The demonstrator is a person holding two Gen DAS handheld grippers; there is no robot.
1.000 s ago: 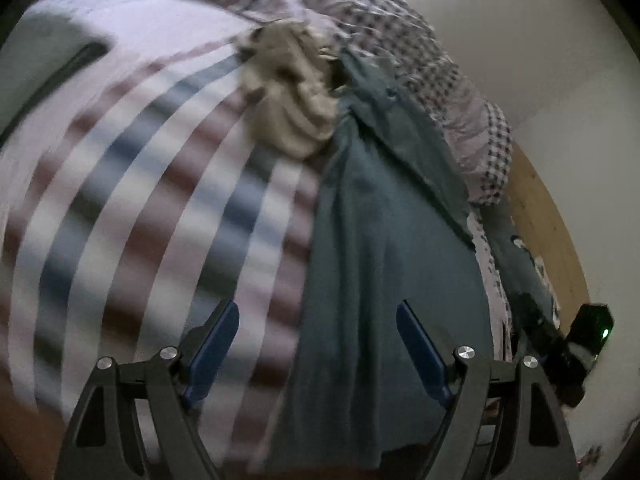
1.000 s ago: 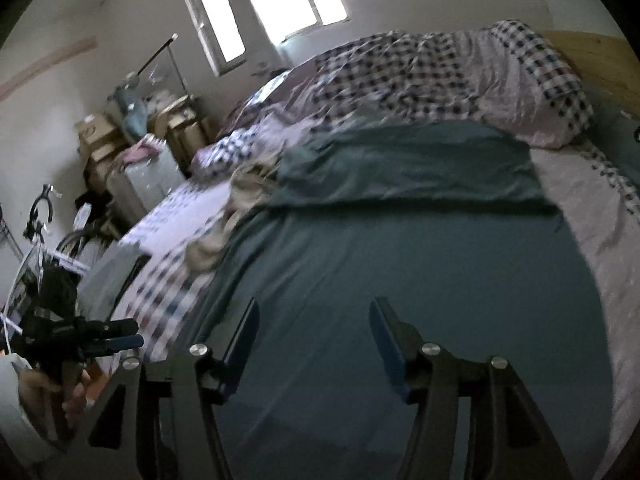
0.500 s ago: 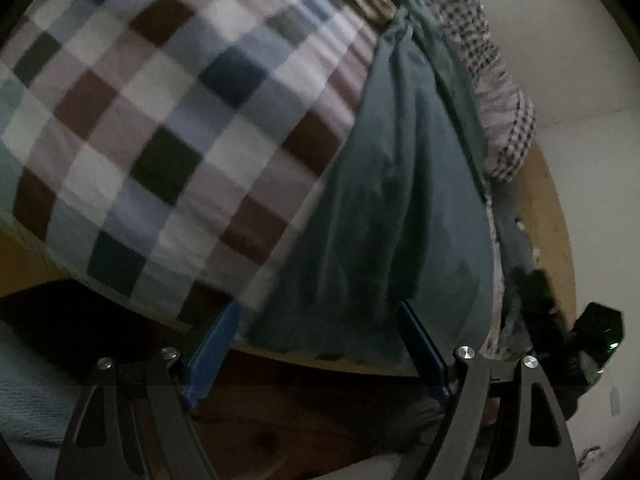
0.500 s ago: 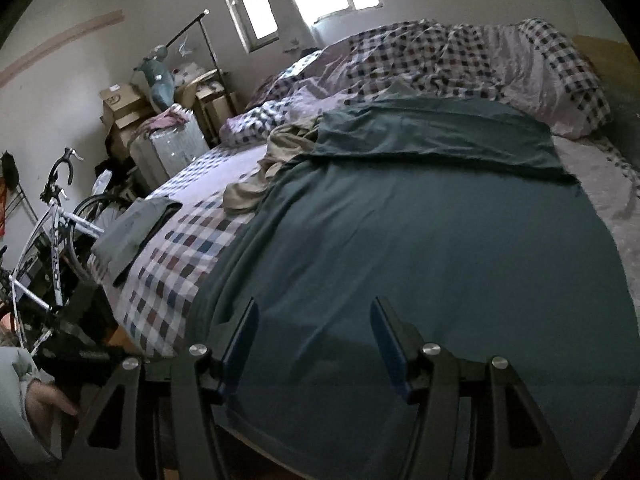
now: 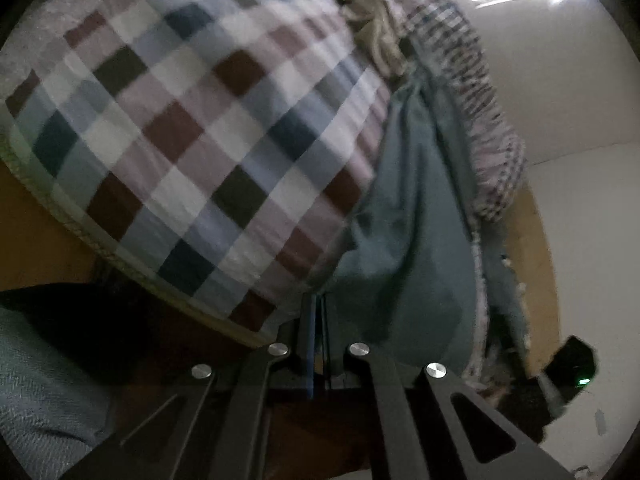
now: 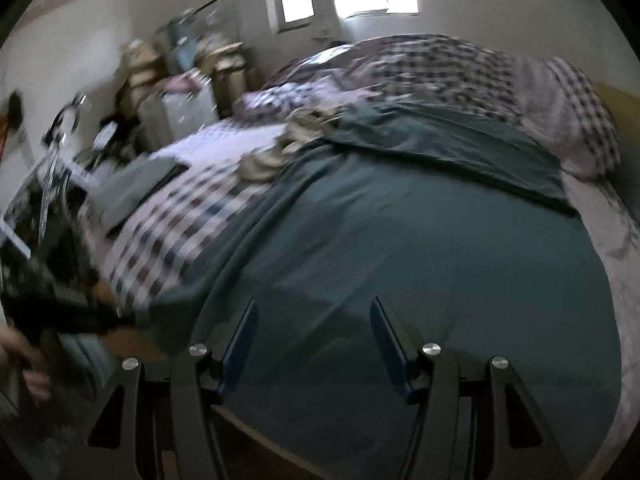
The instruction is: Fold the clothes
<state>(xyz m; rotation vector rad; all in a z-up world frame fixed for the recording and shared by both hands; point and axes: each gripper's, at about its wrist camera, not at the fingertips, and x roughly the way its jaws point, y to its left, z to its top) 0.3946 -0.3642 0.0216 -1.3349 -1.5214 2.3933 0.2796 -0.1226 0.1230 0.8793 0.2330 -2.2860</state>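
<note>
Now the left tool [image 5: 316, 308] pinches the teal garment's [image 5: 404, 240] near corner.

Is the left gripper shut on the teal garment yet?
Shut: the left gripper has its jaws together at the corner of the teal garment.

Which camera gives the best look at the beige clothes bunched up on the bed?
The right wrist view: the beige clothes lie in a heap beside the teal garment, though blurred. The left wrist view catches them only near the top edge, small and stretched.
</note>
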